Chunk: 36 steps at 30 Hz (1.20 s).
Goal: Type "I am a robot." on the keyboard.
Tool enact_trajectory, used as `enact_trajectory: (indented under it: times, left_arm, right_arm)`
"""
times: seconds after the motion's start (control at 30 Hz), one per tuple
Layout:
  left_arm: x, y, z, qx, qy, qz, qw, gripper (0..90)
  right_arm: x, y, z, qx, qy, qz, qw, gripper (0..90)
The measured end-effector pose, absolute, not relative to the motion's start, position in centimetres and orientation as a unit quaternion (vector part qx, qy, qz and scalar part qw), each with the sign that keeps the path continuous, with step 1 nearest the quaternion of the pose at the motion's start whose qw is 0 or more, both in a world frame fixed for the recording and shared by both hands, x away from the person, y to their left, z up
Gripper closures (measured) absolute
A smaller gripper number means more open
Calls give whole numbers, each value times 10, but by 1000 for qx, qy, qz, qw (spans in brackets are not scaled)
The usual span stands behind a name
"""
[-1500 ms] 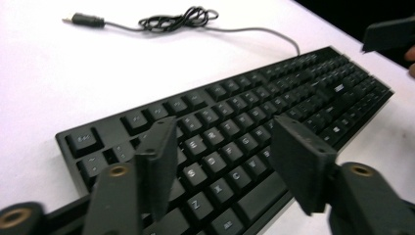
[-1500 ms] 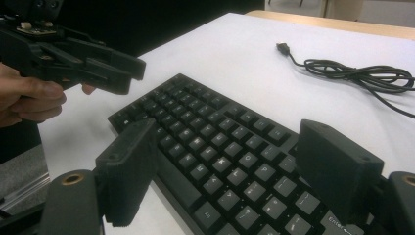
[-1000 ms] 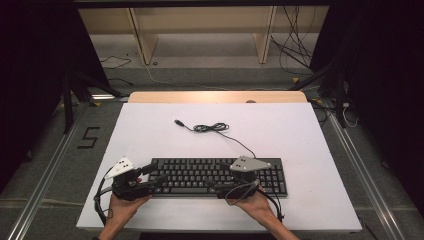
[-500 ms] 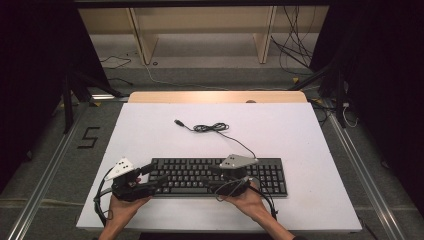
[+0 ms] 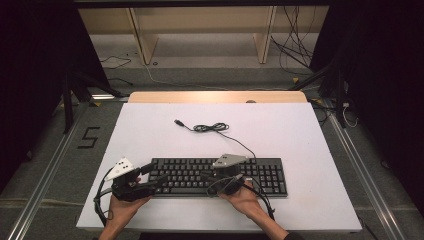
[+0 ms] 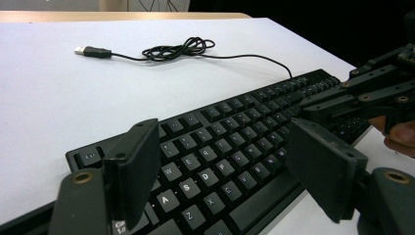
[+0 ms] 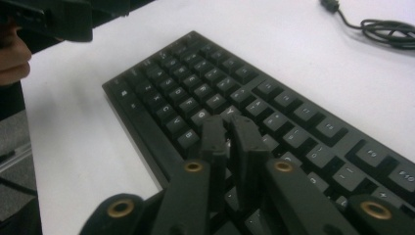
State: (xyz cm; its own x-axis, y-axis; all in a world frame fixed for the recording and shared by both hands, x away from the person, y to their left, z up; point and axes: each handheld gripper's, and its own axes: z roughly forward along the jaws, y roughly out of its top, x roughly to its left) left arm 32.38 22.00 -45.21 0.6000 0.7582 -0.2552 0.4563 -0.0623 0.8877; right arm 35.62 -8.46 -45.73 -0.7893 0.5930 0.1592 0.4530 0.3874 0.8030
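I see the black keyboard point(image 5: 220, 176) lying flat on the white table point(image 5: 300, 135), near the front edge, long side parallel to it. Its cable point(image 5: 215, 128) runs off the back edge toward the table middle, bunched in a loose coil, USB plug point(image 6: 93, 50) lying free on the surface beyond it.

Left gripper point(image 5: 152, 176) sits at the keyboard's left end, held in the person's left hand point(image 5: 122, 207). Jaws wide apart, nothing between them; in the left gripper view they straddle the left letter block, A/S/D rows visible in the gap. I can't tell if either jaw touches the keys.

Right gripper point(image 5: 207, 176) is over the middle of the keyboard, held in the right hand point(image 5: 245, 195), grey plate on top. Jaws pressed nearly together, nothing clamped. In the right gripper view point(image 7: 229, 128) the tips sit low over the letter keys in the central block; contact with a key looks likely but I can't confirm

Both grippers point inward at each other across the key field
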Motion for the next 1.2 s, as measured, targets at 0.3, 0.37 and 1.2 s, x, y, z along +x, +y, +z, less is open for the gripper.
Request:
enact_trajectory:
  times: [0.3, 0.37, 1.2]
  left_arm:
    - [324, 220, -452, 715, 425, 142, 537, 282]
    - [324, 220, -452, 714, 425, 142, 538, 282]
    - [323, 220, -452, 714, 426, 145, 536, 283]
  right_arm:
    - [359, -76, -465, 314, 842, 433, 69, 900]
    - [360, -74, -467, 314, 845, 428, 67, 900]
    - [359, -62, -482, 307, 864, 392, 77, 900]
